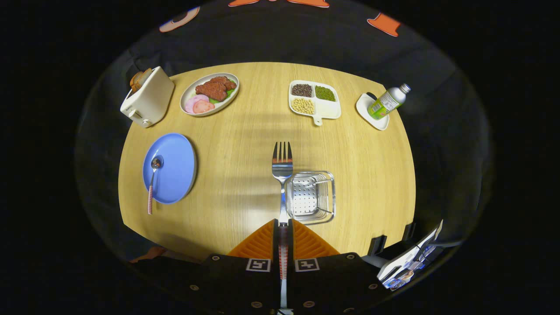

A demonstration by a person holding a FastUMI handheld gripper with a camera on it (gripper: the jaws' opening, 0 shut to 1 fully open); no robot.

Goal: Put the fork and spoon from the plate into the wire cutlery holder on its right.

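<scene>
My gripper (283, 225) is shut on the fork (282, 164), its orange fingers (260, 243) pressed on the red-patterned handle. The fork's tines point ahead, raised above the wooden table. The wire cutlery holder (311, 195) stands just ahead and slightly right of the fingers, its left rim beside the fork's neck. Far to the left lies the blue plate (175, 168), with the spoon (153, 179) on its left part, bowl on the plate and red-patterned handle hanging over the near rim.
A white toaster (148, 98) with bread stands at the back left, next to an oval plate of meat (210, 92). A divided dish of beans (314, 101) and a bottle (388, 101) on a small white dish stand at the back right. The round table (245, 131) ends close below the holder.
</scene>
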